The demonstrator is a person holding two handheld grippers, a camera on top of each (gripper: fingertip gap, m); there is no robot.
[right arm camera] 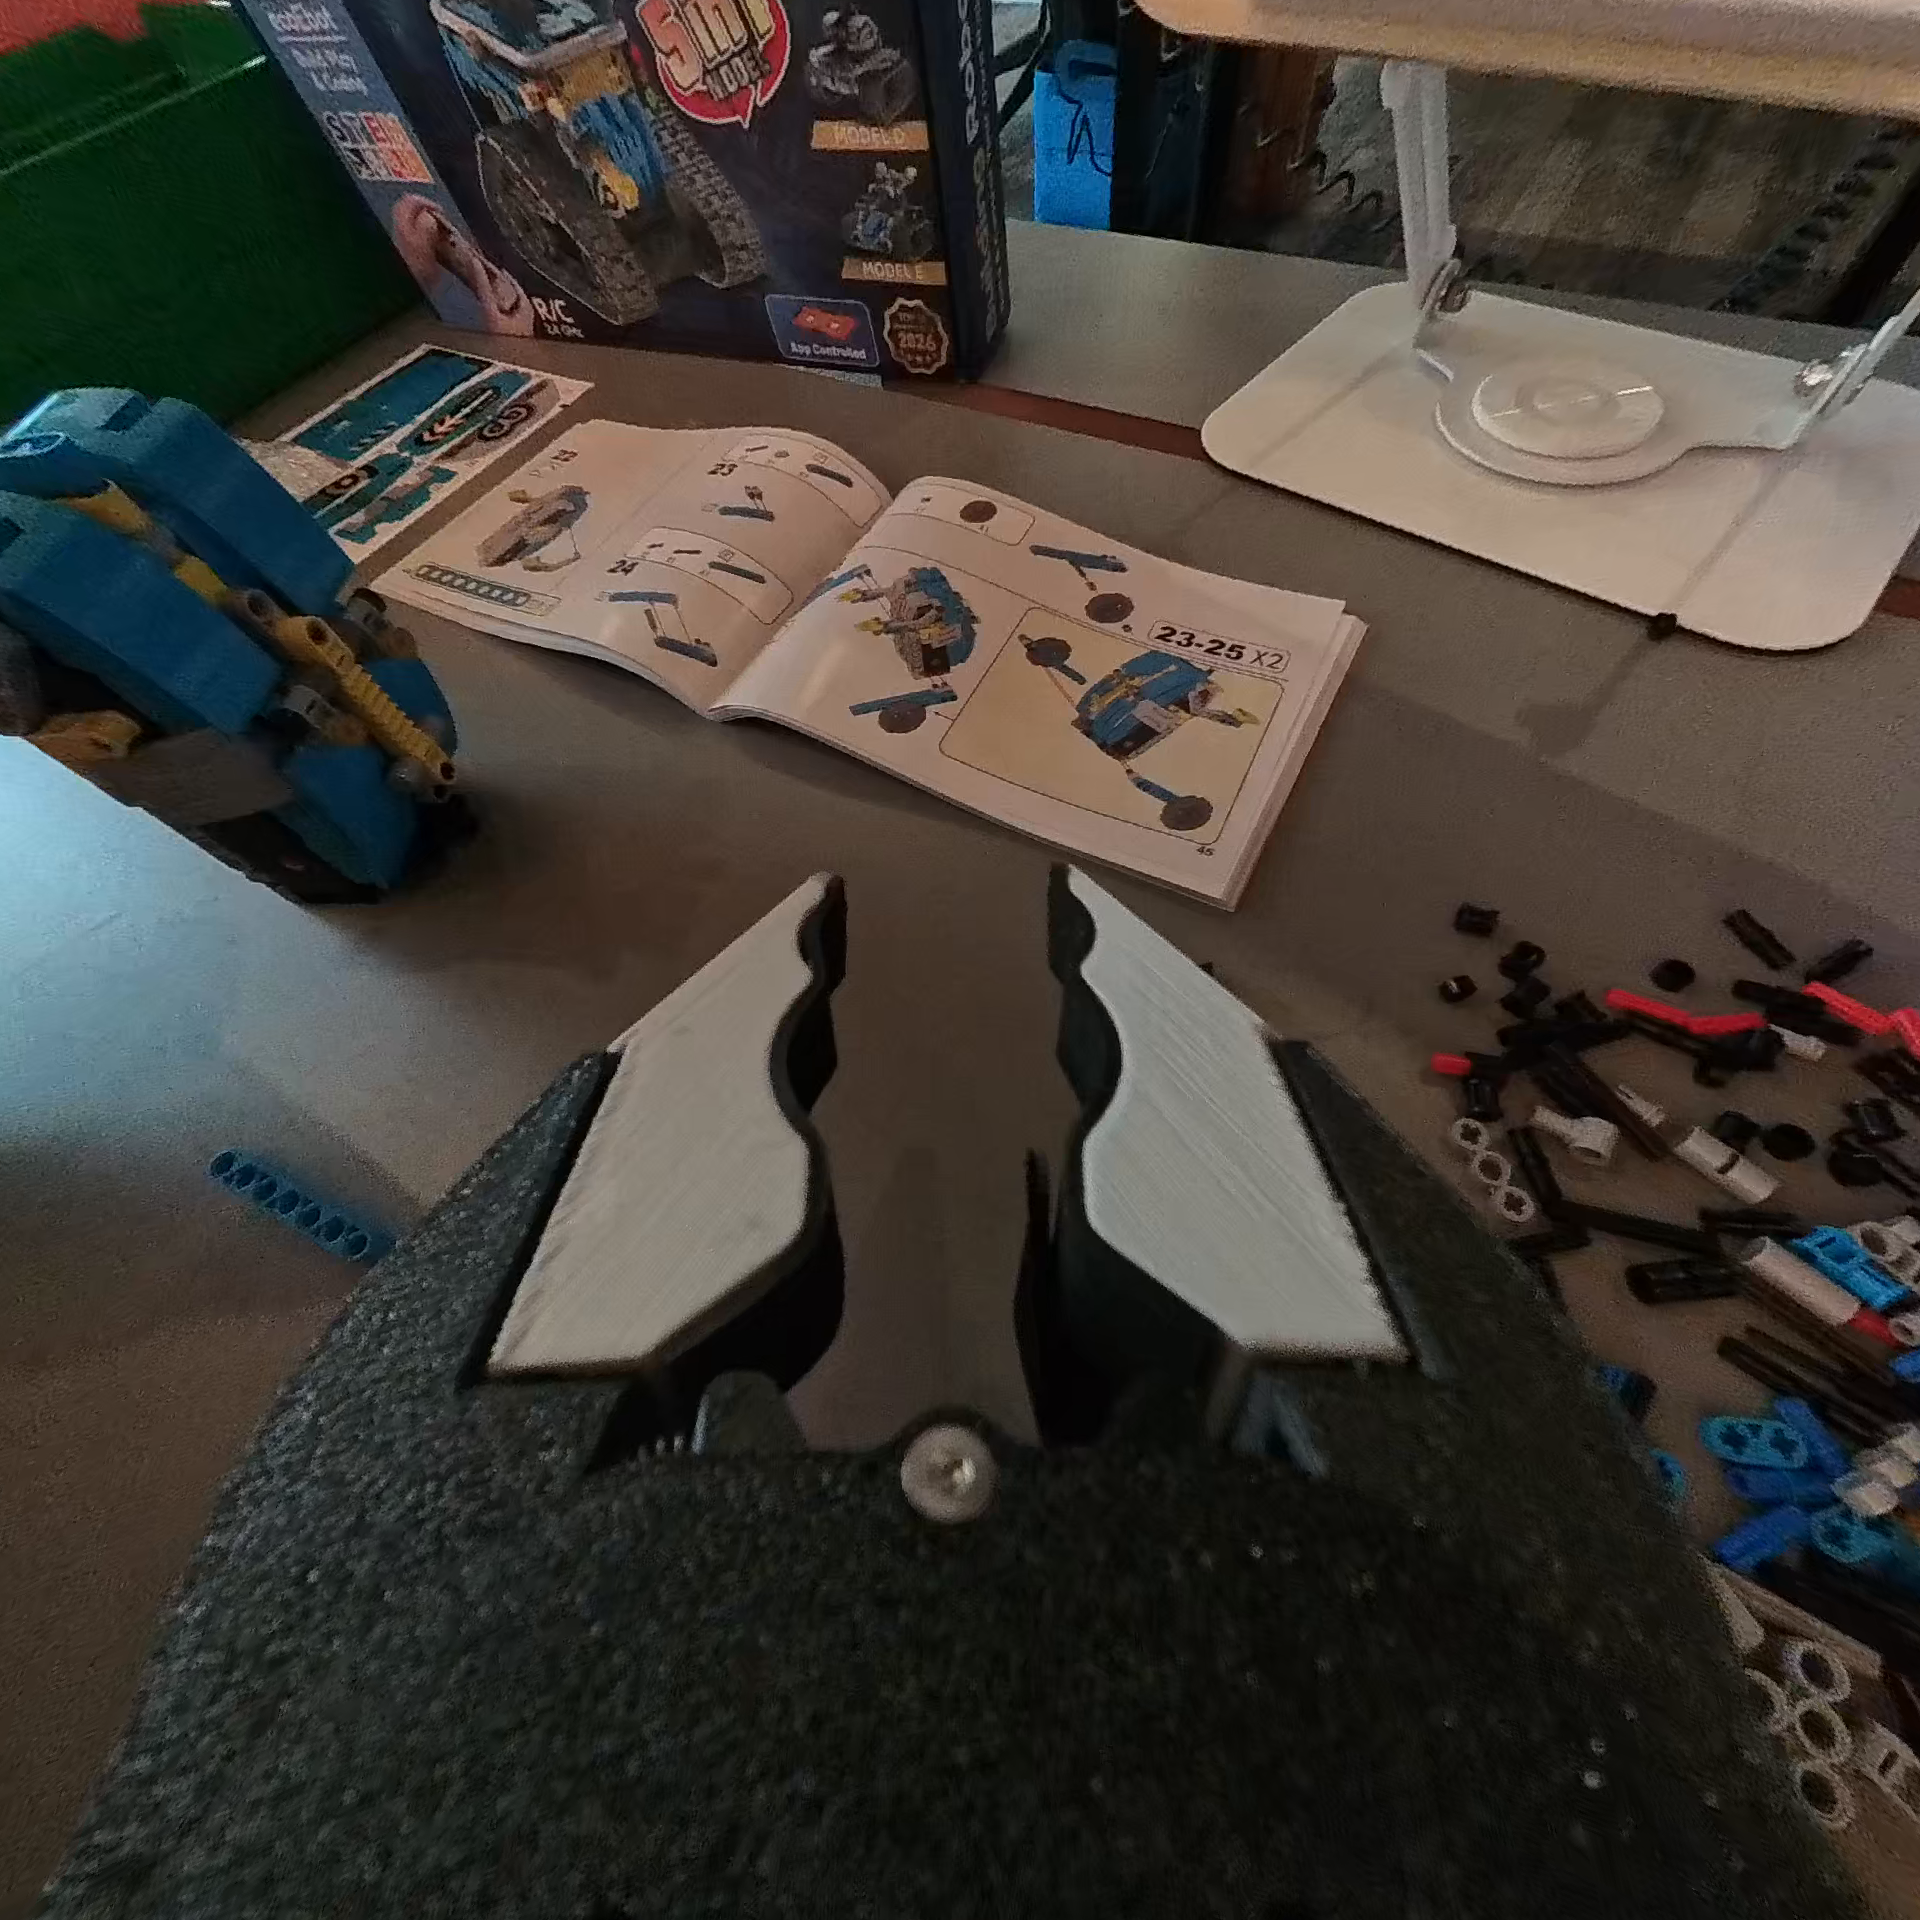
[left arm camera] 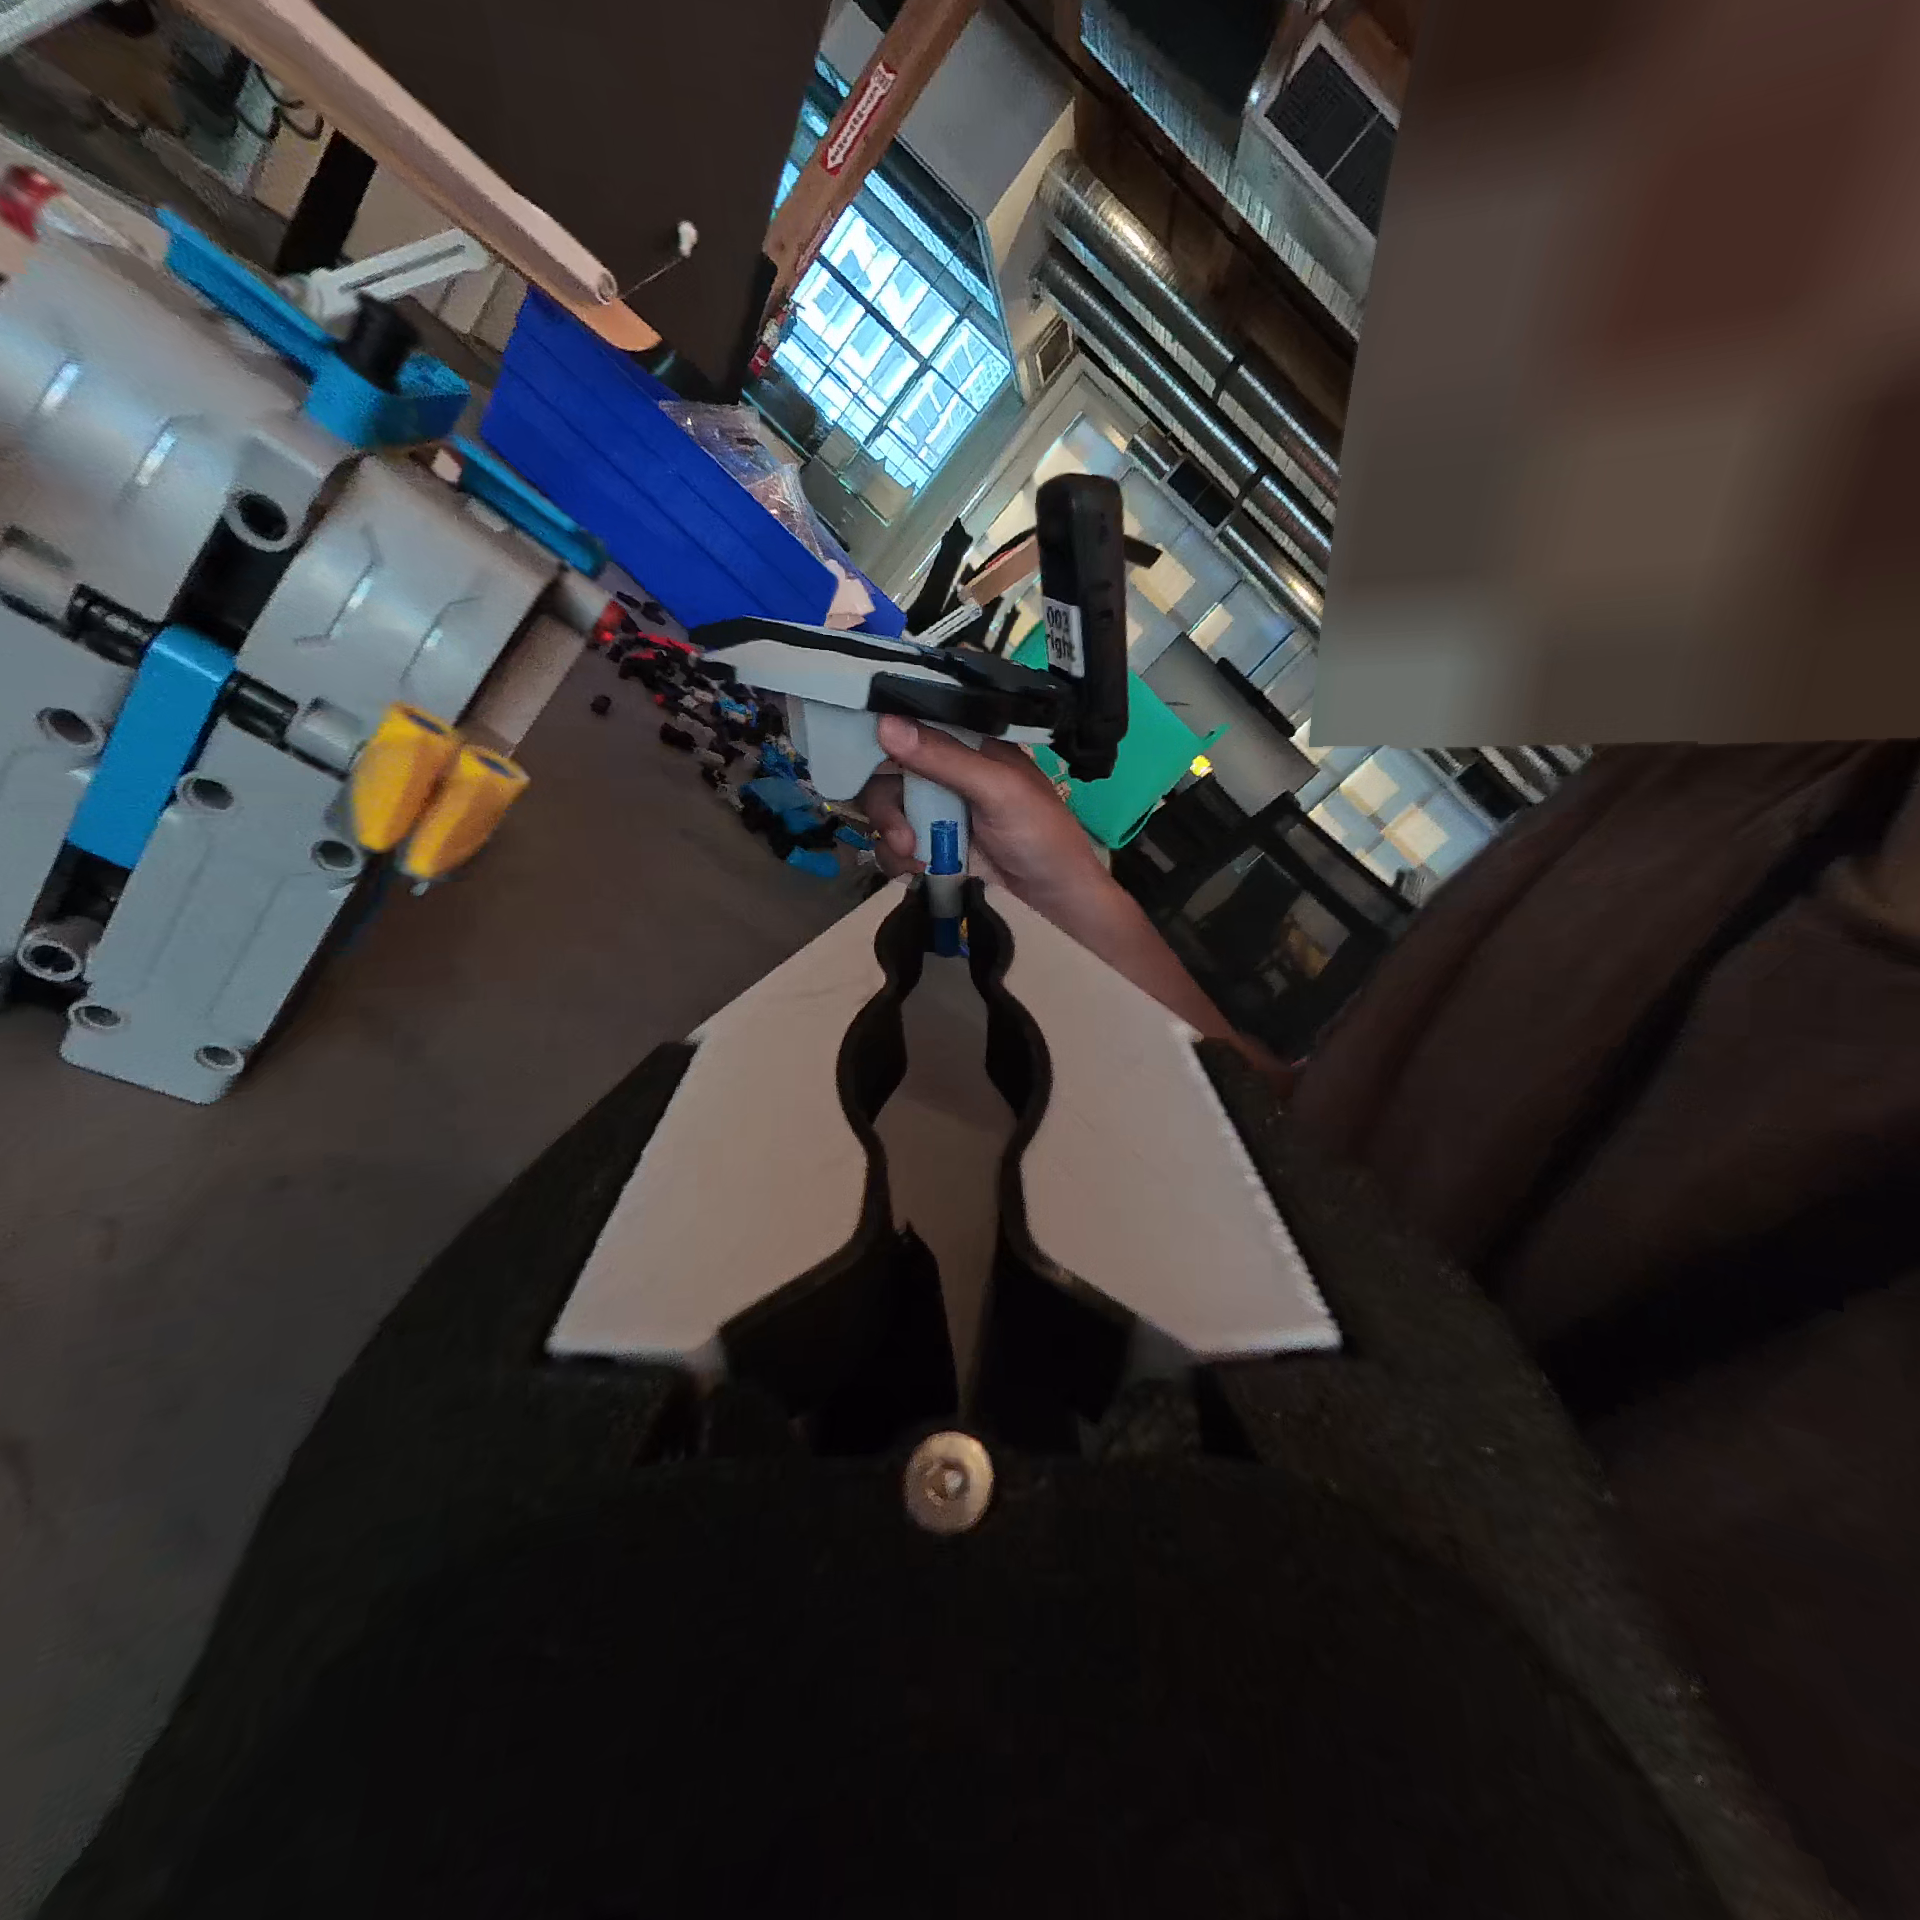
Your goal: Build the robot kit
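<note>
Your left hand-held gripper (left arm camera: 943, 914) is pinching a small blue pin (left arm camera: 943, 844) at its very tips, the fingers (left arm camera: 790, 1143) nearly pressed together around it. The pin is held up in the air, well off the table (left arm camera: 312, 1299), with its upper end standing clear of the tips. Left of the pin in the left wrist view sits the grey-and-blue model (left arm camera: 208, 727), with two yellow connectors (left arm camera: 436, 784) on its near side. Just beyond the pin you see your other hand (left arm camera: 987, 810) gripping the handle of the right tool.

The pin looks like hard plastic: light, stiff and smooth, so likely to twist or slip if squeezed off-centre. Its middle looks the safest place to hold it, square across the barrel.

Your right hand-held gripper (right arm camera: 945, 935) is spread and holds nothing, hovering over bare table. Take the open booklet (right arm camera: 883, 644) as the landmark in the right wrist view: left of it stands the blue-and-yellow side of the model (right arm camera: 208, 644), with a blue beam (right arm camera: 296, 1205) lying nearer you; behind it stands the box (right arm camera: 675, 177); to its right rests a white stand base (right arm camera: 1558, 468); right and nearer you lies the pile of loose parts (right arm camera: 1714, 1195).
</note>
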